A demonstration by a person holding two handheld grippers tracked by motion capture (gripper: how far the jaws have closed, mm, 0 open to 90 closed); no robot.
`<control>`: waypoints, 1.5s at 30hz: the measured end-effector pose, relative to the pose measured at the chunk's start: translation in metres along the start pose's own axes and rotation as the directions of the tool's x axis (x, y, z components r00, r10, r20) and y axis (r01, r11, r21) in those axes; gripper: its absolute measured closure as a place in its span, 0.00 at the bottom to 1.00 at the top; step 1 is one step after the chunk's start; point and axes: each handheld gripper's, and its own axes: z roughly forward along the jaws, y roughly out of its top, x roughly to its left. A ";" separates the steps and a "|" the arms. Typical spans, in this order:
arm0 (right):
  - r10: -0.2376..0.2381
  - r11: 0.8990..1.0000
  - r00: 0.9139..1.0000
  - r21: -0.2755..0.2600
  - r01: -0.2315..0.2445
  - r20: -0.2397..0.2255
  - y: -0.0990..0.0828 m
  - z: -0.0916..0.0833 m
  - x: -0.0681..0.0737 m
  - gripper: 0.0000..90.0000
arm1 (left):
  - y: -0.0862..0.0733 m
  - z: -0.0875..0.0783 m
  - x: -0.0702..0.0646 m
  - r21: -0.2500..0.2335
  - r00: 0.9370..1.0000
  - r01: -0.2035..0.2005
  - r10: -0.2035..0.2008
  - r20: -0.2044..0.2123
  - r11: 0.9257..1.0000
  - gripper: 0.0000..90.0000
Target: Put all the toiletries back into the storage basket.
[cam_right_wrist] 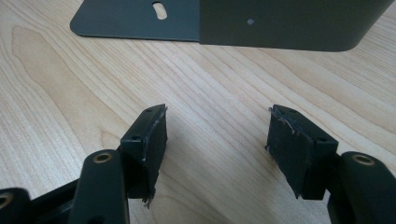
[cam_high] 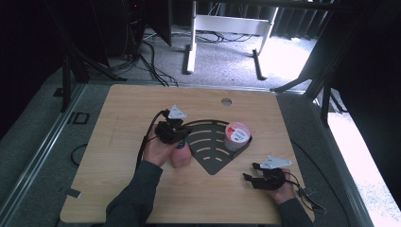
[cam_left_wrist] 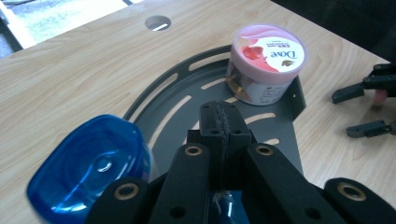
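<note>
A pink bottle (cam_high: 180,157) with a blue cap (cam_left_wrist: 88,168) stands at the left edge of a dark slotted fan-shaped tray (cam_high: 213,151). My left gripper (cam_high: 182,136) hovers just above and beside that cap. In the left gripper view its jaws (cam_left_wrist: 219,109) are pressed together with nothing between them, pointing across the tray (cam_left_wrist: 187,98). A pink-lidded Dove tub (cam_high: 237,135) sits in the tray's far right corner, also seen as the tub (cam_left_wrist: 266,60). My right gripper (cam_high: 249,171) rests low over bare wood near the front right, open (cam_right_wrist: 217,130) and empty.
The wooden table (cam_high: 123,113) has a round cable hole (cam_high: 226,101) near its far edge. The tray's folded wall (cam_right_wrist: 280,23) lies just ahead of the right gripper. Beyond the table are a white desk frame and floor cables.
</note>
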 end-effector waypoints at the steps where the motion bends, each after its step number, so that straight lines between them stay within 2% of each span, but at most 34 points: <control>1: 0.000 1.000 1.000 0.000 0.000 0.000 0.000 0.000 0.000 0.42 | 0.000 0.000 0.000 0.003 1.000 -0.004 0.004 0.002 1.000 1.00; 6: 0.000 1.000 1.000 0.000 0.000 0.000 0.000 0.000 0.000 0.42 | 0.001 -0.001 0.001 0.004 1.000 -0.005 0.005 -0.030 1.000 1.00; 16: -0.001 1.000 1.000 -0.001 0.001 -0.001 0.000 0.000 0.000 0.42 | -0.003 -0.004 0.006 0.011 0.999 0.007 -0.006 -0.042 1.000 1.00; 21: -0.001 1.000 1.000 0.000 0.001 0.000 0.000 0.000 0.000 0.42 | -0.002 -0.003 0.002 0.016 1.000 -0.022 0.022 -0.018 1.000 1.00; 34: 0.000 1.000 1.000 0.000 0.000 -0.001 0.000 0.000 0.000 0.42 | -0.002 -0.003 -0.003 0.021 0.998 -0.055 0.054 0.027 0.998 1.00; 41: 0.000 1.000 1.000 0.000 0.000 0.000 0.000 0.000 0.000 0.42 | -0.004 -0.003 -0.016 0.022 0.992 -0.105 0.103 0.072 0.994 1.00; 45: 0.001 1.000 1.000 0.000 -0.001 0.000 0.000 0.000 0.000 0.42 | -0.006 -0.004 -0.019 0.019 0.990 -0.110 0.107 0.088 0.994 0.99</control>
